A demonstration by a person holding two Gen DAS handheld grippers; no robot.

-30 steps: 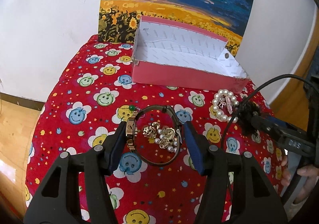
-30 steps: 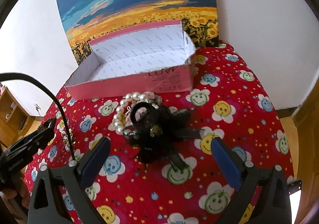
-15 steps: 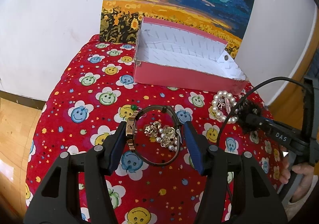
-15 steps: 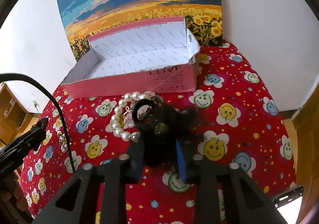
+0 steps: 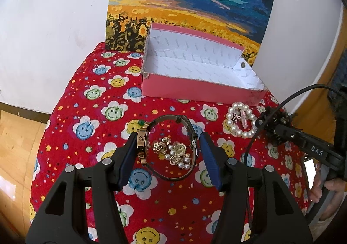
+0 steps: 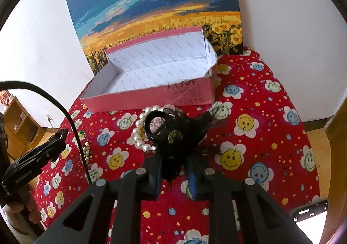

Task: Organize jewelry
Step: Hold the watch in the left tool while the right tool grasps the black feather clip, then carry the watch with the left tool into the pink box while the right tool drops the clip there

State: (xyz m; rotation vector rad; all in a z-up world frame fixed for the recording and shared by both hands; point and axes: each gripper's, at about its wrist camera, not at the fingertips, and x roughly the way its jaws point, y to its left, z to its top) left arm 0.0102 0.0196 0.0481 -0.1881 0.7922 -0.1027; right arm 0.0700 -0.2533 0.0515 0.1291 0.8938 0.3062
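Left wrist view: the left gripper (image 5: pixel 168 148) sits low in the middle of the frame, its two blue-padded fingers (image 5: pixel 130 155) on either side of a watch (image 5: pixel 151 146) that lies on a red tablecloth (image 5: pixel 86 135) printed with smiling flowers. The left pad touches the watch's gold case; the right pad stands beside the dark strap, and whether it presses cannot be told. Inside the strap's loop lies a small heap of gold and pearl earrings (image 5: pixel 173 152). A pearl bracelet (image 5: pixel 239 122) lies right of centre, near a pink box (image 5: pixel 195 89) with a white lining, open at the top, in the upper middle. Behind the box a sunflower painting (image 5: pixel 190 0) leans against a white wall. At the right edge a person's hand (image 5: pixel 325 187) holds the other tool.

Right wrist view: the right gripper (image 6: pixel 173 170), low in the middle, is closing its jaws on a black lace hair ornament (image 6: pixel 175 135), whose fabric fills the narrow gap between the pads. The ornament overlaps the pearl bracelet (image 6: pixel 138 133), just below the pink box (image 6: pixel 151 98). The left gripper (image 6: pixel 43 152) shows at the left edge, with a black cable (image 6: pixel 71 122) arching over it.
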